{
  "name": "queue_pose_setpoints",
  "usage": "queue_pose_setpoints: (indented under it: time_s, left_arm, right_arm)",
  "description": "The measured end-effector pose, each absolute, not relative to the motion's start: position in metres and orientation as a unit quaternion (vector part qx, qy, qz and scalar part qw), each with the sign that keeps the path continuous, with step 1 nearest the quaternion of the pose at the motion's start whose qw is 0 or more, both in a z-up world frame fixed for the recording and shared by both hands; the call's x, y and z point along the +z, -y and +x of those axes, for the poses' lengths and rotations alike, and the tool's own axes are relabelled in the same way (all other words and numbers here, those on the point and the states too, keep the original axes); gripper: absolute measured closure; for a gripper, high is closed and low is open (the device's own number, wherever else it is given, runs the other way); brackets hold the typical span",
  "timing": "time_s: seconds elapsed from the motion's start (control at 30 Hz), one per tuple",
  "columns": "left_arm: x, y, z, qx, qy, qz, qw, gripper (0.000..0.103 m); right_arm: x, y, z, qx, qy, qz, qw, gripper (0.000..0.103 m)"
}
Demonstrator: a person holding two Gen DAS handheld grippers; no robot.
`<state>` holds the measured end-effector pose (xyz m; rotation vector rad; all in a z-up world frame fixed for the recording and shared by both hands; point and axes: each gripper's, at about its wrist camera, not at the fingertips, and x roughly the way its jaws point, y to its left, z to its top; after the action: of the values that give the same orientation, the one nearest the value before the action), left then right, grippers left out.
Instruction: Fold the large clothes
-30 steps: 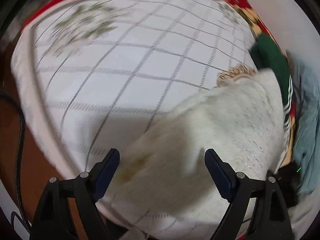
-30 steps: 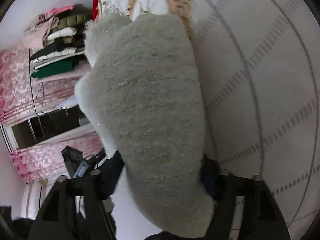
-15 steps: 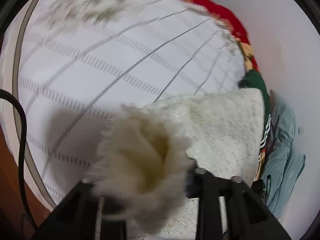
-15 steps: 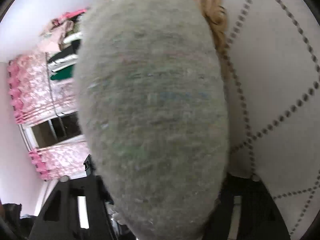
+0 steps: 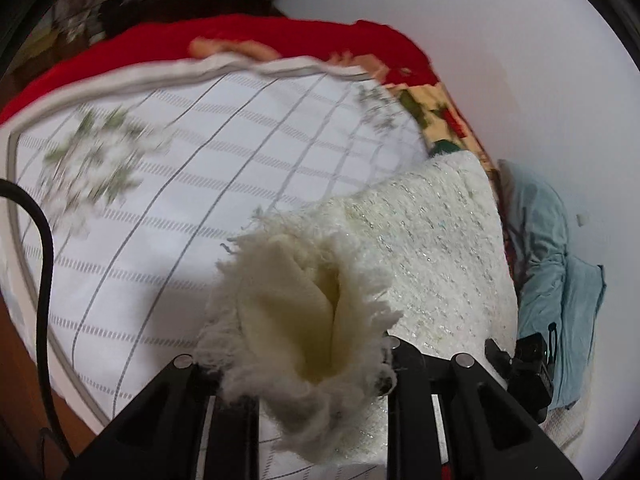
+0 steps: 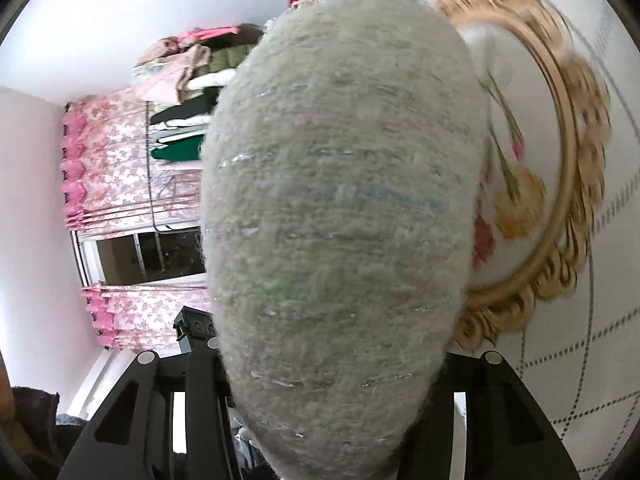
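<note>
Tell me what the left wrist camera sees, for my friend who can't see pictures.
The left gripper pinches a bunched, fluffy end of a cream sweater. The rest of the sweater trails away over a white bedspread with grey grid lines. A light blue garment lies at the right by the white wall.

Fuzzy cream sweater (image 5: 432,248), bunched edge raised off bedspread (image 5: 224,168)
</note>
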<state>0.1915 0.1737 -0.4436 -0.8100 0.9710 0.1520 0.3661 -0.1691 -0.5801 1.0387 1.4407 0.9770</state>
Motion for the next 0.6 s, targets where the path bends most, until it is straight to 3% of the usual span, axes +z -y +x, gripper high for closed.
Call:
queue_pose_setpoints:
  time_s: [0.37,0.6]
  left_arm:
    - [-0.366,-0.128,0.376,-0.02,-0.415,-0.342,0.843,0.085]
    - [-0.382,-0.082,0.529,-0.06,-0.411,-0.325,0.85,0.085]
  right_arm:
    - [-0.49,0.231,0.498,0.405,-0.536,0.44,0.596,0.052]
    - [-0.498,0.304,0.627,0.375,-0.515,0.468,0.613,0.053]
